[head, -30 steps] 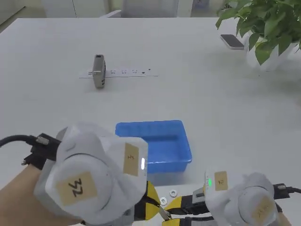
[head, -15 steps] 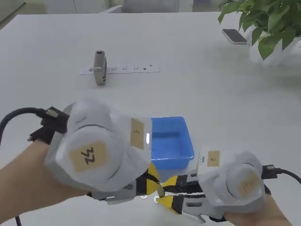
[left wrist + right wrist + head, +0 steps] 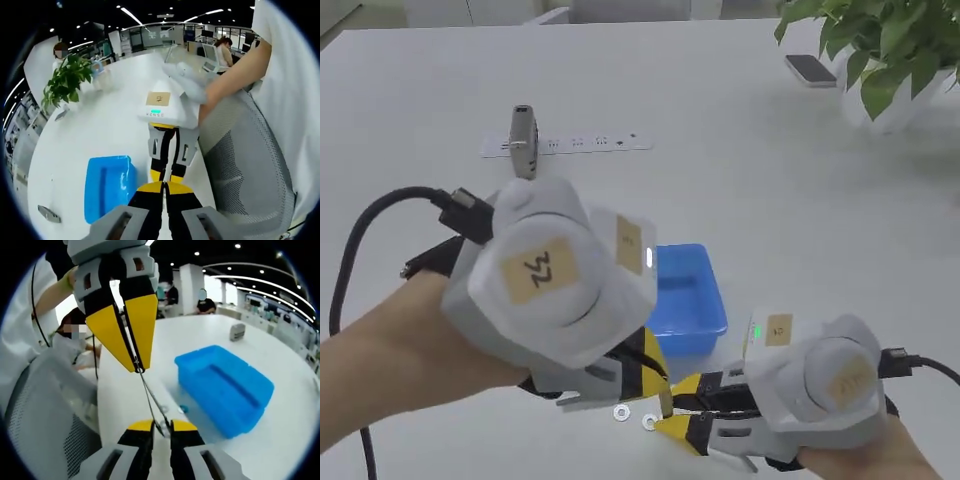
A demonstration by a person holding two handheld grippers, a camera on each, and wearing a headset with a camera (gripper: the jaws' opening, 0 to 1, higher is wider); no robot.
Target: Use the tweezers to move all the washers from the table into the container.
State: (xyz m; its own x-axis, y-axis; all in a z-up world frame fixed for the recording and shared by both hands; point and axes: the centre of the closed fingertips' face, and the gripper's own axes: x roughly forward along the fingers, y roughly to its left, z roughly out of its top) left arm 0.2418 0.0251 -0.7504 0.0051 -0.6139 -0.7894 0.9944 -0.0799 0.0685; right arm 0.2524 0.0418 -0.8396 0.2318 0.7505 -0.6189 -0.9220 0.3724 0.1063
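On the table (image 3: 770, 180) just beside the blue container (image 3: 686, 296), two washers (image 3: 621, 412) lie flat, likely light and slick, best nipped across the ring by the thin, springy tweezers (image 3: 150, 395) on which the left gripper (image 3: 136, 366) and right gripper (image 3: 161, 426) both look clamped.

The bench (image 3: 800, 200) is white, the container (image 3: 688, 300) blue, the washers (image 3: 621, 412) silver, the tweezers (image 3: 150, 395) dark. The left gripper (image 3: 163, 185) and right gripper (image 3: 161, 426) have pale grey bodies, tan labels, yellow-and-black jaws. The plant (image 3: 880, 50) has green leaves.
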